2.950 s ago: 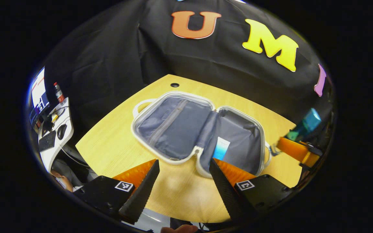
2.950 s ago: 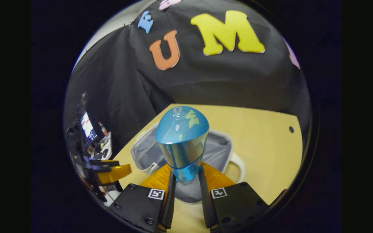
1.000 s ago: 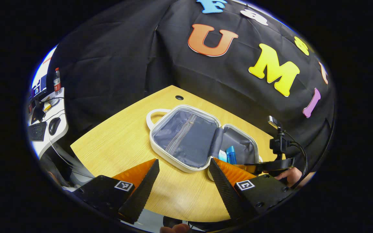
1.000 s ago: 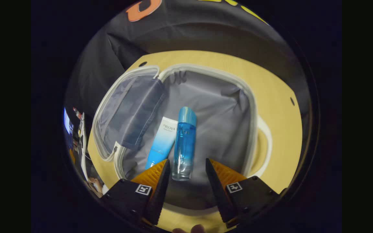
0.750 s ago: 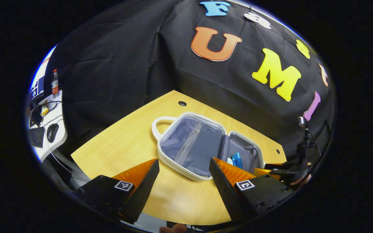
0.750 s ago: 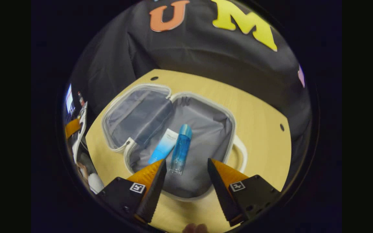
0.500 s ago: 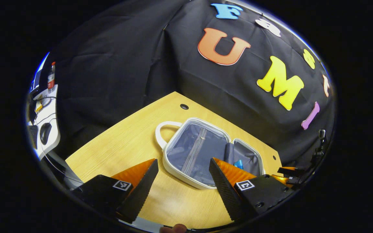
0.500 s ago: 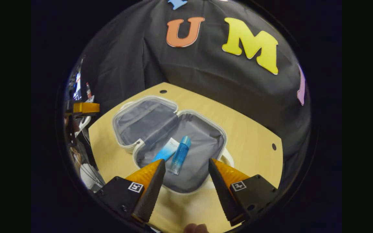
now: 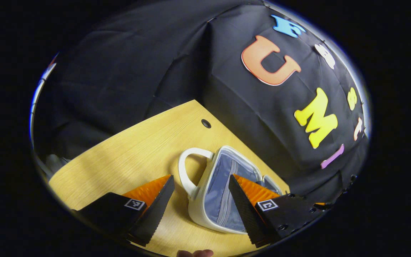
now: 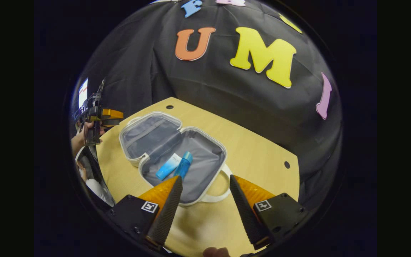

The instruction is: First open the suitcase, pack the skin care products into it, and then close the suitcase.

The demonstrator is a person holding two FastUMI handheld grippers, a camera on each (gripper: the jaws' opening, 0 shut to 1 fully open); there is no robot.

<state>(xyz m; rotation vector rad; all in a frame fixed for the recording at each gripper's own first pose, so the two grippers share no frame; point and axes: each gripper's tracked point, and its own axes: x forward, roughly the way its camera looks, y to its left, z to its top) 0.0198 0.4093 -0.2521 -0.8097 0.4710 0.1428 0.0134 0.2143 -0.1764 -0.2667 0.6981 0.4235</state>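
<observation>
Now the suitcase [image 10: 191,167] lies open on the wooden surface [image 10: 262,157], with the blue bottle [image 10: 183,165] and tube [image 10: 168,166] side by side inside it. Both tongs, left [image 9: 200,210] and right [image 10: 205,210], are spread and empty near its handles.

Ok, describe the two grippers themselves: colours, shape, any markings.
Both match. The left gripper and the right gripper each have two wedge-shaped fingers tapering to a point, with dark ribbed inner faces and orange outer sides, on black blocks bearing small square black-and-white tags and screws. In the right gripper view the left gripper shows farther off: an orange front on a black frame, held in a hand.
</observation>
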